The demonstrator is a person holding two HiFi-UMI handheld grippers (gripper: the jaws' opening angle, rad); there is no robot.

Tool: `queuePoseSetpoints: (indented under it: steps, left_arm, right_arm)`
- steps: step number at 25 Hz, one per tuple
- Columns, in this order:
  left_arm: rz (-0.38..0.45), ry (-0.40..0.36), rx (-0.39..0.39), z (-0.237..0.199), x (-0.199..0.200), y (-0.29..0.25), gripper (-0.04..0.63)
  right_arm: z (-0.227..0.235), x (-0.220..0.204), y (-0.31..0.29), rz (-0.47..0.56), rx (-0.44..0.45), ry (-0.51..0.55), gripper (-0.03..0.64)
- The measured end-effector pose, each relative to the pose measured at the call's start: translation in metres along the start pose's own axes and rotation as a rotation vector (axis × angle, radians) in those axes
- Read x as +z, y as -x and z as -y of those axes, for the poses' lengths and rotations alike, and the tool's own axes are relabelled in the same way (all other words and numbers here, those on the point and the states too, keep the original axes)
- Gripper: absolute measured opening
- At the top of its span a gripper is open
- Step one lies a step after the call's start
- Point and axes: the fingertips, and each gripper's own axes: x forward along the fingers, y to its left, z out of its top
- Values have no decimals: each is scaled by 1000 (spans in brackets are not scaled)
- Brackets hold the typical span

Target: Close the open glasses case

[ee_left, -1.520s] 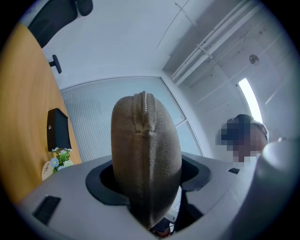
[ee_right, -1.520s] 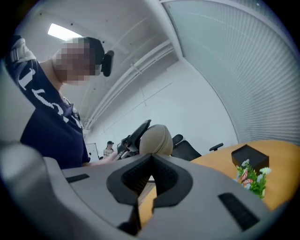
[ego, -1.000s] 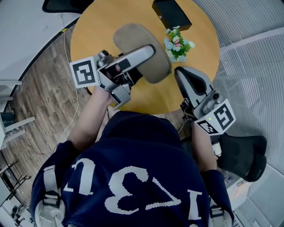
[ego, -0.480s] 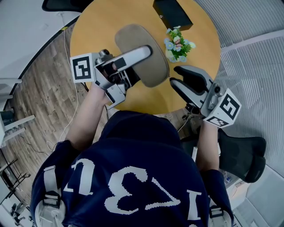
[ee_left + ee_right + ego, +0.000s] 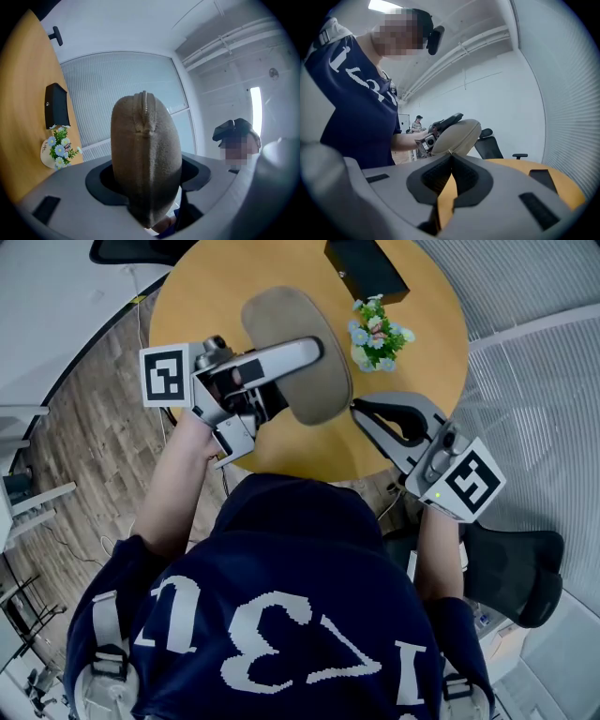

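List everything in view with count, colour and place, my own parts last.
table: one, light wood, round
glasses case: one, tan, above the table in the left tongs
box: one, black, table's far edge
flower pot: one, blue and white blooms, near the box
office chair: one, black, floor beside the table
shirt: one, navy, on the person
left tongs: one, grey, clamped on the glasses case
right tongs: one, grey, shut, empty, at table's near edge
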Motion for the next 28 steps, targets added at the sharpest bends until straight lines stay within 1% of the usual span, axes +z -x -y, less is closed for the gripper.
queuePoseSetpoints:
  steps: [2,5,7,9,12,15,20,25,28]
  left_arm:
    - [1,4,7,0,-1,0,299]
    - [19,32,-2,-1,1,1,298]
    - [19,36,5,-3,1,2,298]
    - [5,32,22,-6,-2,2,298]
    - [-11,28,35,-7,-4,2,298]
    - [-19,41,35,-9,-7,1,298]
    - [-47,69,4,-5,-17,-5,298]
    - [-94,58,5,-5,-21,-9,298]
    - [-153,25,15,-2,-34,-13,298]
  right_arm:
    - [1,2,0,-8,-39,50,25]
    - [6,7,3,-2,-136,138,25]
    - [11,9,7,0,-189,169,23]
    - [13,10,9,-6,-215,189,23]
    - [16,9,8,-27,-237,208,21]
    - [19,10,6,-30,-258,217,21]
    - [24,19,8,2,-282,231,21]
    - [31,25,4,19,-263,209,21]
    - [34,28,3,32,-261,195,21]
